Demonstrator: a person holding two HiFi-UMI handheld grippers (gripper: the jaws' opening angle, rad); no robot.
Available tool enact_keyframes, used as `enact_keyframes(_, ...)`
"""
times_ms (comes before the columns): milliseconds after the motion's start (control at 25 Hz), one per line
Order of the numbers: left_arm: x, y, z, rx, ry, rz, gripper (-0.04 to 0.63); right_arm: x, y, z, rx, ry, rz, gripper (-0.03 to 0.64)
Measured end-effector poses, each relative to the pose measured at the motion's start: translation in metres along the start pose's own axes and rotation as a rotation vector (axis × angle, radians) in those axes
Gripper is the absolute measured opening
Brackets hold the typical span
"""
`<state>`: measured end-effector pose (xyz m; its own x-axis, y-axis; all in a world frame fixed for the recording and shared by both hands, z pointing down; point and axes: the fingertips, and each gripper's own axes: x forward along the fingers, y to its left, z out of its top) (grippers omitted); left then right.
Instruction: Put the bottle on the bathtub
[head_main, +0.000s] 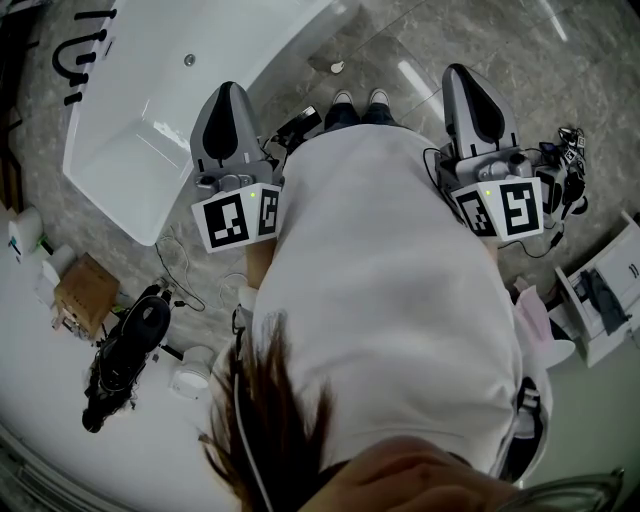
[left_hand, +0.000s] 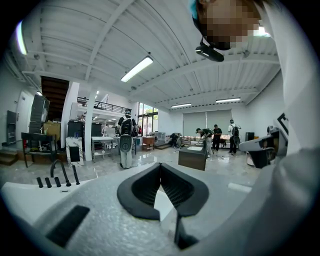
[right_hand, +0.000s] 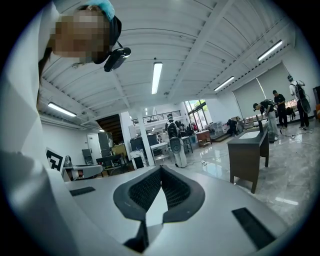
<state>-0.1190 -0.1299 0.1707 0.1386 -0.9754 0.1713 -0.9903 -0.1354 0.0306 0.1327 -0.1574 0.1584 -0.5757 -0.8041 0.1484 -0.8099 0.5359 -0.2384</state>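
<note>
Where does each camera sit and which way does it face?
Head view: on the person's head, looking steeply down at the white shirt, shoes, left tool, right tool and bathtub.
Left gripper view: on the left tool, looking level along its shut jaws into a hall; white shirt at right.
Right gripper view: on the right tool, same way along shut jaws; white shirt at left.
Both gripper views share the dark cabinet.

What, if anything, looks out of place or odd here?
Nothing looks spilled or broken. The one oddity: the left gripper and right gripper both have their jaws together on nothing and point out into the room, while the bathtub stands bare of any bottle.
</note>
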Motion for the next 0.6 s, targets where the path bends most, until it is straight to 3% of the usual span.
enact_keyframes(600,-0.010,0.002,-0.003,-0.003,0.005,0.024,0.015,-0.011,0.001,-0.005,-0.011,0.022,0.009,0.012)
